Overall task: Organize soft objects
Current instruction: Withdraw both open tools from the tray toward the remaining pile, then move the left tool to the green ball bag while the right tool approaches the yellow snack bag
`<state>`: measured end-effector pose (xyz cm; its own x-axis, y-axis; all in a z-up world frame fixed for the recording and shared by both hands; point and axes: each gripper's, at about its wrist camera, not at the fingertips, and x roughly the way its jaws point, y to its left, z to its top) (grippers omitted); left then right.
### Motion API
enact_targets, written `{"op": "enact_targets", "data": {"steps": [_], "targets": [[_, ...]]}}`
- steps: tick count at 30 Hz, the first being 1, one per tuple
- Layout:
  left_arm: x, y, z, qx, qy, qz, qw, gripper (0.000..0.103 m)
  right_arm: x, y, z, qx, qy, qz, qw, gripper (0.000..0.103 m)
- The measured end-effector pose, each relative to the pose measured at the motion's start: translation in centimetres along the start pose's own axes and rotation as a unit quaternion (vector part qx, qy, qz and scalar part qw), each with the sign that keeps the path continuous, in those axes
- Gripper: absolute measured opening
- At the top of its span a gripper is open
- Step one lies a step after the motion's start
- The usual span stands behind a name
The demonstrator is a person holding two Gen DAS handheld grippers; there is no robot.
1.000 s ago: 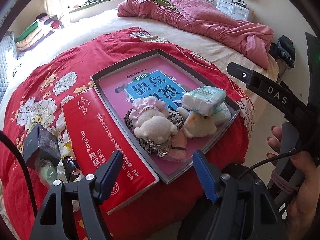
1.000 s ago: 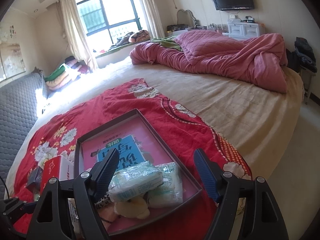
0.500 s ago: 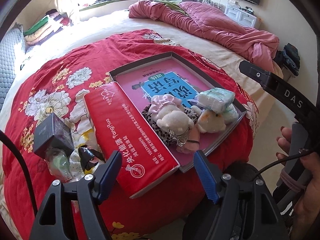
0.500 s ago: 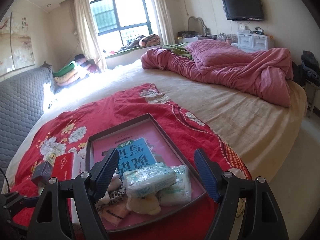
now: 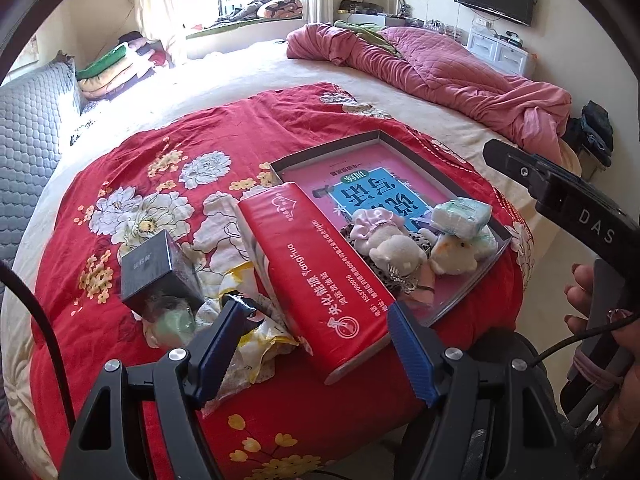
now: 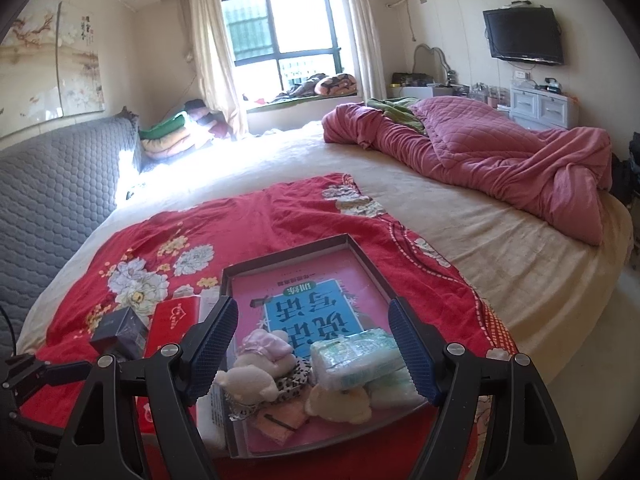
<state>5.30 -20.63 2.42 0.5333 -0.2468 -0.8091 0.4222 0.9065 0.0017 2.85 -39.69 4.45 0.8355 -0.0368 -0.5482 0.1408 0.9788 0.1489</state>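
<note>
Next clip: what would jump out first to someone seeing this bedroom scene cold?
The red floral bedspread covering the near end of the bed grabs the eye first. On it sits a shallow tray with a pink-and-blue lining, plush toys and white tissue packs heaped in its near corner. A long red tissue package leans on the tray's left edge; both grippers hover open and empty.

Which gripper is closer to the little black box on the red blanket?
Left. The left gripper hangs just in front of the black box. The right gripper is over the tray, with the red tissue pack lying between.
</note>
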Motion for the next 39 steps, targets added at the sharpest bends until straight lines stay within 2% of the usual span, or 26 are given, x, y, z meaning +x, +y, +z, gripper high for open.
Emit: {"op": "enact_targets", "data": {"steps": [13, 23, 39], "targets": [[-1.3, 5.4, -1.7, -0.047, -0.003, 0.024, 0.9986, 0.074, -0.8, 6.0, -0.3, -0.06, 0.002, 0.048, 0.997, 0.079], [-1.7, 9.1, -2.9, -0.084, -0.004, 0.035, 0.9958, 0.074, -1.3, 10.1, -1.3, -0.114, 0.006, 0.079, 0.99, 0.079], [-2.3, 15.3, -4.3, -0.156, -0.011, 0.048, 0.9865, 0.074, -1.3, 14.1, -3.0, -0.172, 0.027, 0.113, 0.978, 0.079]]}}
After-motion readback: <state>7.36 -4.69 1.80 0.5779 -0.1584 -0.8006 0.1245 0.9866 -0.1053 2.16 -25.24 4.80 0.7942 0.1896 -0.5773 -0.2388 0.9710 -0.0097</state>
